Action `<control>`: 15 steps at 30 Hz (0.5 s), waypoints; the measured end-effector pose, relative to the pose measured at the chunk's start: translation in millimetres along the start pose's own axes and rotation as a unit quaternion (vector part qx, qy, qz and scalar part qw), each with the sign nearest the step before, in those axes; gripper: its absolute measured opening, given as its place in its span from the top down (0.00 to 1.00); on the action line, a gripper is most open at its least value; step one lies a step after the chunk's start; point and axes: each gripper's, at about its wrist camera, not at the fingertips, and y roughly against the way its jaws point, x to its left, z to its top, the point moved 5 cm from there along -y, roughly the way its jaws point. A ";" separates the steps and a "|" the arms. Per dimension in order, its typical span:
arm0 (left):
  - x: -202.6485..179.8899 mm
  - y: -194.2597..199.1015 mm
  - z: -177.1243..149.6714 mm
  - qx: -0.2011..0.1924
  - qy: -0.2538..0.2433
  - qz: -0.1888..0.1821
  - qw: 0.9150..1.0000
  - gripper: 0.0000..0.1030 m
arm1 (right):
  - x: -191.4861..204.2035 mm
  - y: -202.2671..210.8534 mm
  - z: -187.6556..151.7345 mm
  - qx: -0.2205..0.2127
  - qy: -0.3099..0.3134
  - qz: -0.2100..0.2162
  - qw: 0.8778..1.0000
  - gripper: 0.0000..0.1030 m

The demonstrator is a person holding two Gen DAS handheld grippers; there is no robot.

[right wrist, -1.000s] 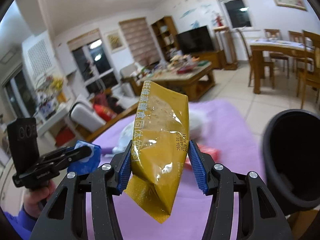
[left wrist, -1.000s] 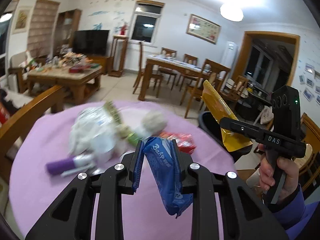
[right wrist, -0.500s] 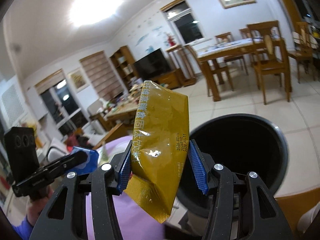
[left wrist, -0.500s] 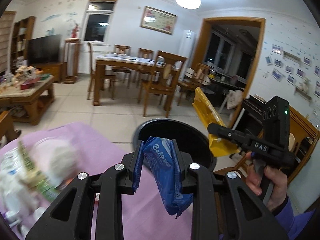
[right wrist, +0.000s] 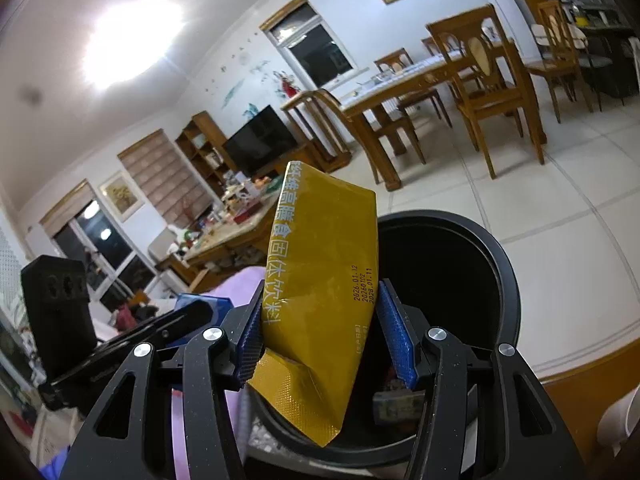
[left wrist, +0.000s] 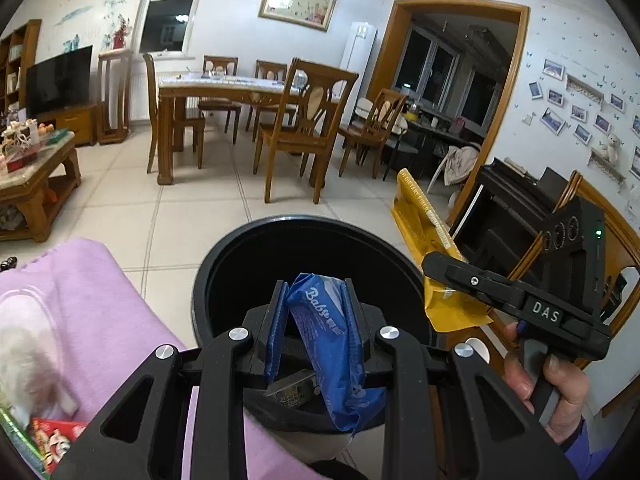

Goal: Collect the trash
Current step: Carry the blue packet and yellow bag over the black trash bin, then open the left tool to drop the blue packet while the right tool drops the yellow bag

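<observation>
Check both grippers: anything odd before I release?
Nothing stands out. The left gripper pinches the crumpled blue wrapper, the right gripper the yellow foil pouch, both over the round black bin.

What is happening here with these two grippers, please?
A person is clearing trash from a table with a purple cloth. The left gripper grips a blue wrapper, and the right gripper grips a yellow packet. Both are above the open black bin, not yet released.
</observation>
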 end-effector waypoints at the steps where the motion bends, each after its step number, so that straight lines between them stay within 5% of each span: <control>1: 0.3 -3.2 -0.7 0.002 0.000 0.001 1.000 0.74 | -6.1 -3.1 -1.2 0.001 -0.004 -0.001 1.000 0.48; 13: -4.8 -26.8 -2.1 0.021 0.000 0.012 1.000 0.67 | -21.9 -22.5 -18.7 0.017 -0.017 -0.016 1.000 0.44; 15: -6.0 -25.2 0.1 0.017 0.001 0.020 1.000 0.30 | -16.9 -21.4 -22.3 0.018 -0.020 -0.016 1.000 0.28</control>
